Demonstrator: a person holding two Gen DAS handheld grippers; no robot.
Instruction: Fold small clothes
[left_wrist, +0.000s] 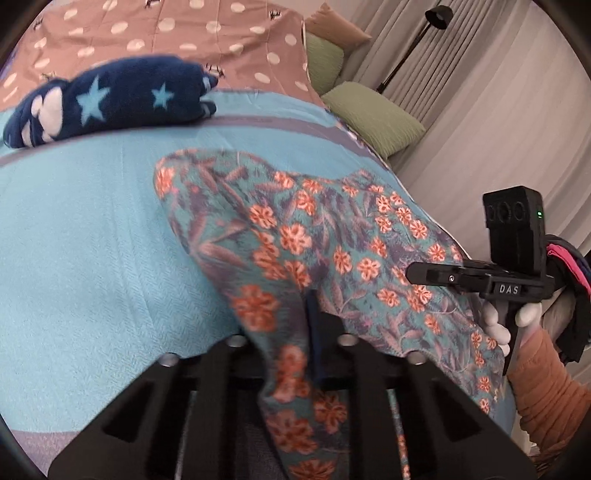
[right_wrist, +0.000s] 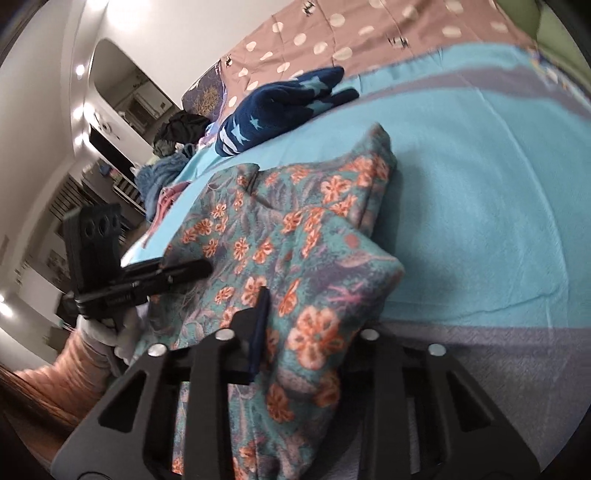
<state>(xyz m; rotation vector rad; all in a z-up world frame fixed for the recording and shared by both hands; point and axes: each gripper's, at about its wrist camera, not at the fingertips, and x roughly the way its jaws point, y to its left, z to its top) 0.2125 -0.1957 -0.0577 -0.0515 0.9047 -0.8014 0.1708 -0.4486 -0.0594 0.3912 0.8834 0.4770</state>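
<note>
A teal floral garment with orange flowers lies partly folded on the turquoise bedspread. My left gripper is shut on its near edge, and the cloth drapes between the fingers. My right gripper is shut on the same floral garment at another edge. In the left wrist view the right gripper shows at the right, over the garment. In the right wrist view the left gripper shows at the left. A folded navy garment with stars lies farther back on the bed, also in the right wrist view.
A pink polka-dot sheet covers the far bed. Green pillows and curtains stand at the right. A pile of other clothes lies at the bed's far left. A floor lamp stands by the curtains.
</note>
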